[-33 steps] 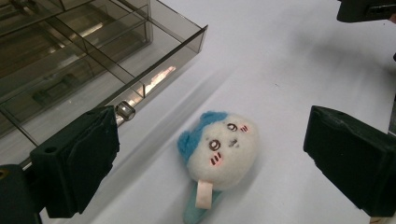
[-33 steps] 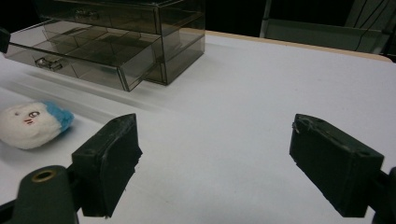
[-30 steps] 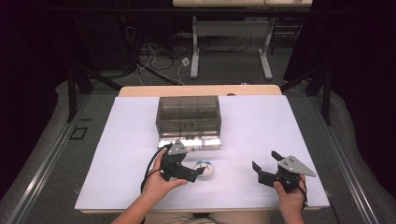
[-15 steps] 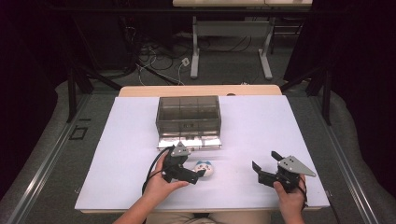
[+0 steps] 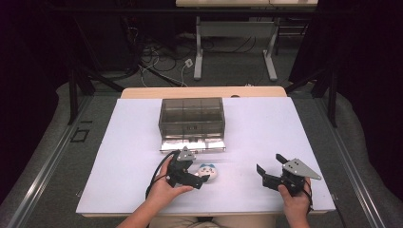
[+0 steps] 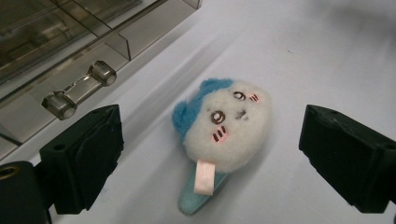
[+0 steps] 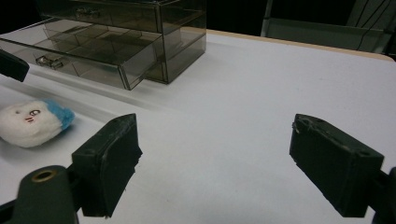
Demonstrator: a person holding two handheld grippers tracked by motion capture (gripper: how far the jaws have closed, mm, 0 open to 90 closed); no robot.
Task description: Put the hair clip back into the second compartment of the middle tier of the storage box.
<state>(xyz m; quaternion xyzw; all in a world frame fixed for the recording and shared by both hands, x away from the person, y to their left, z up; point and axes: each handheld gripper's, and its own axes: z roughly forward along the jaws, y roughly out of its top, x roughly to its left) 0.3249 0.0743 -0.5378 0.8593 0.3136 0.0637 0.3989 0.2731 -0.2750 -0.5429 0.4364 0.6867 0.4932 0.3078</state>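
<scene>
A small white plush toy (image 6: 224,130) with blue ears and a stitched face lies on the white table (image 5: 266,128), also seen as the plush toy (image 5: 207,171) in the high view and the plush toy (image 7: 32,122) at the left of the right gripper view. My left gripper (image 5: 196,175) is open around it, one jaw on each side, not touching. A smoky clear drawer box (image 5: 191,117) stands behind, its lower drawer (image 5: 192,144) pulled out; the drawer's handle (image 6: 79,89) shows close by. My right gripper (image 5: 271,171) rests open at the front right with nothing between its jaws.
The table's front edge runs just below both hands. A second table's legs and loose cables lie on the floor beyond the far edge. White tabletop stretches to the left and right of the drawer box.
My left gripper has moved slightly right and forward, so its open jaws now straddle the plush toy. The right gripper has not moved.
</scene>
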